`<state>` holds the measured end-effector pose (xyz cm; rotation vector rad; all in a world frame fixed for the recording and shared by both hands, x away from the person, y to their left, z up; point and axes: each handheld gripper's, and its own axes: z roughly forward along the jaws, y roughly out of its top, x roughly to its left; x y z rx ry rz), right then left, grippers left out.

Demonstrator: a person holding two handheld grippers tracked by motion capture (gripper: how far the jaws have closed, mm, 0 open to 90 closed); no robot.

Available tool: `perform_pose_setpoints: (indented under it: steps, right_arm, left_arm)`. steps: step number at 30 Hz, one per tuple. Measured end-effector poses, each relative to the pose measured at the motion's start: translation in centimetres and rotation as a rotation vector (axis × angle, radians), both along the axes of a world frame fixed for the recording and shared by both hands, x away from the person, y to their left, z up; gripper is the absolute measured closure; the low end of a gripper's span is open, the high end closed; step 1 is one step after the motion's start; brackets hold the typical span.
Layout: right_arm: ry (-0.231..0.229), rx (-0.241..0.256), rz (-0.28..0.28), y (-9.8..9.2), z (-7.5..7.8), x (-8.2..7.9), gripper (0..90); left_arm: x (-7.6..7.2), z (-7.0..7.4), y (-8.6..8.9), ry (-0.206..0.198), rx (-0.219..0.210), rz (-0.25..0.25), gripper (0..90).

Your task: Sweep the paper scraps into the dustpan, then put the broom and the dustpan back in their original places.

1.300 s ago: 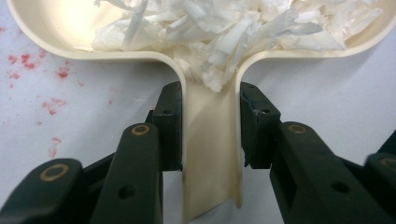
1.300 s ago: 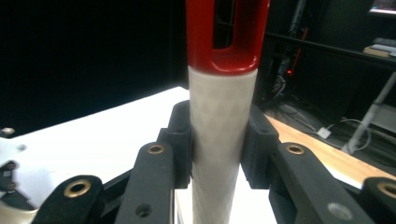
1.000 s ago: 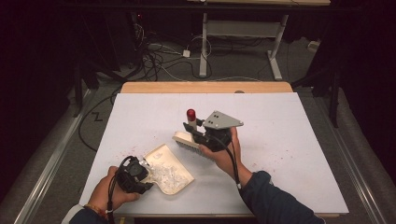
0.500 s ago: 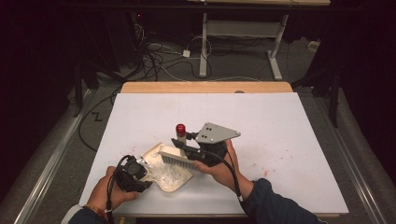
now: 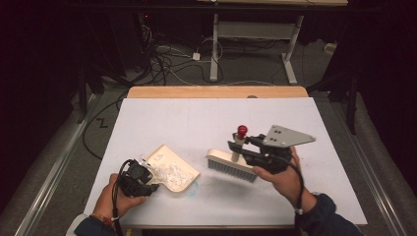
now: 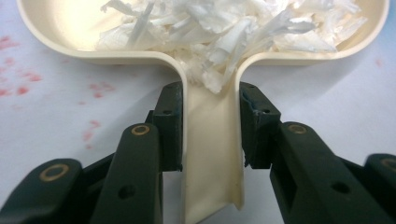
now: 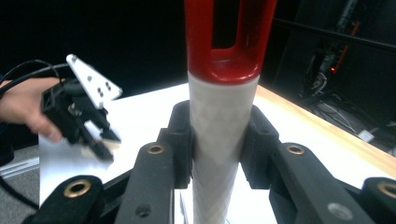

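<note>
White desk [image 5: 206,118] in a dark room, with cables on the floor behind. On the near left part, cream dustpan [image 5: 172,169] full of white paper shreds [image 6: 233,28], handle pinched by left gripper [image 6: 210,116] jaws. To its right, well apart, brush [image 5: 231,164] with bristles down, upright red-tipped handle clamped in right gripper [image 7: 219,140] jaws.

The dustpan [image 5: 174,169] is cream, with a heap of white paper shreds [image 6: 233,28] inside it. The brush [image 5: 231,164] has a cream-white block with grey bristles, and its handle [image 7: 222,140] is white with a faint diamond texture, capped in glossy red at twelve o'clock. Both the left gripper [image 6: 210,121] and the right gripper [image 7: 219,144] are black with brass-coloured rivets; the right one carries a pale grey plate [image 5: 287,136]. The worktop [image 5: 196,118] is white, flecked with faint red smudges at nine o'clock of the dustpan in the left gripper view, and edged in light wood on its far side.
</note>
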<state>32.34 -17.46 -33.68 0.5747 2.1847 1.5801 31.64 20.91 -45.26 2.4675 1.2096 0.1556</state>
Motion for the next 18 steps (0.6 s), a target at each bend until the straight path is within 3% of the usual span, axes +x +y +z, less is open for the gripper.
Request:
perform_pose_setpoints:
  steps: [1,3,4,7,10,14,16,18]
  right_arm:
    - [0.009,0.002,-0.007,-1.1,0.2,-0.1,69.5]
    - [0.017,-0.002,-0.018,-3.1,0.7,-0.2,69.6]
    - [0.012,-0.01,-0.024,-4.4,1.0,-0.5,69.6]
    - [0.02,-0.045,-0.034,-7.3,1.6,-1.2,69.5]
    - [0.061,-0.07,-0.025,-9.5,1.6,-1.7,69.5]
    - [0.155,-0.103,-0.014,-11.7,0.6,-1.5,69.4]
    - [0.194,-0.114,-0.022,-12.2,-0.1,-0.9,69.4]
    - [0.215,-0.117,-0.013,-12.4,-0.6,-0.3,69.4]
  left_arm:
    - [0.2,0.0,0.6,-0.015,-0.032,0.053,63.0]
    - [0.3,0.0,0.7,-0.018,-0.036,0.072,62.8]
    - [0.5,-0.2,1.1,-0.036,-0.034,0.118,62.8]
    - [0.9,-0.4,1.3,-0.038,-0.043,0.165,62.7]
    - [1.2,-0.5,1.3,-0.04,-0.059,0.194,60.8]
    - [1.3,-0.7,1.3,-0.029,-0.087,0.256,55.9]
    - [1.3,-0.7,0.8,-0.014,-0.088,0.264,46.9]
    - [1.1,-0.6,0.1,-0.012,-0.033,0.292,34.8]
